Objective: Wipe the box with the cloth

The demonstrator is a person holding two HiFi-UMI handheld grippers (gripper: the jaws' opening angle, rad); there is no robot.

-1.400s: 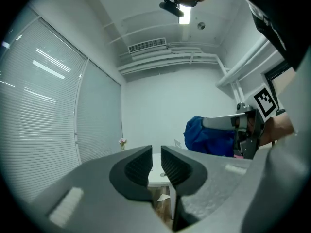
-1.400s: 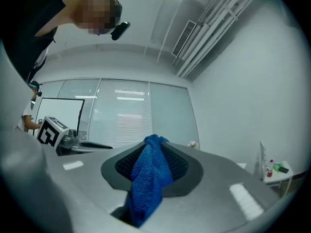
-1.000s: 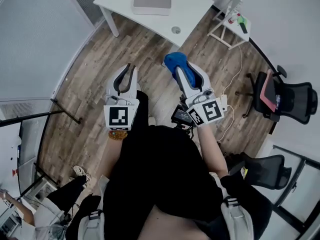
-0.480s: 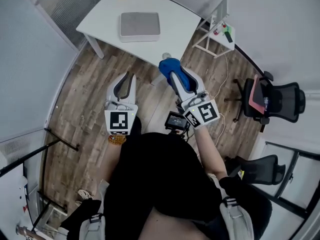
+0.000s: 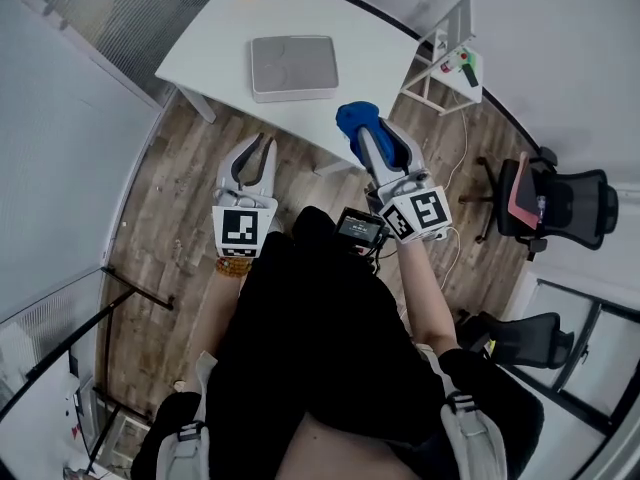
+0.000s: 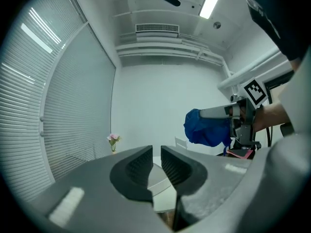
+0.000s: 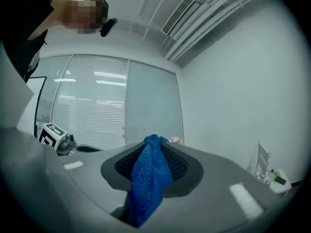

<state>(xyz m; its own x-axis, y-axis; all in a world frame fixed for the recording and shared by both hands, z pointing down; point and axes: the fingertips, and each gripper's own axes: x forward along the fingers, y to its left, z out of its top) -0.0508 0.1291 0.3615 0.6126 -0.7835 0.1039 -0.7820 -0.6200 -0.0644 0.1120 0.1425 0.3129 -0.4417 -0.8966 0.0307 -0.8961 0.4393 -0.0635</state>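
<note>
Right gripper (image 5: 366,140) pinching the blue cloth (image 5: 356,121), left gripper (image 5: 260,148) closed, empty; grey box (image 5: 293,67) lies farther off on the table (image 5: 215,38): wiping likely needs the cloth pressed flat across its top.

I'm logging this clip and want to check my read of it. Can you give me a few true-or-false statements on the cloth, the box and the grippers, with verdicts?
1. The right gripper is shut on the blue cloth. True.
2. The left gripper holds a second cloth. False: its jaws are closed with nothing between them.
3. The grey box lies on the white table. True.
4. The cloth is pressed on the box. False: it hangs in the gripper, apart from the box.
5. The black office chair stands on the person's left. False: it is on their right.
</note>
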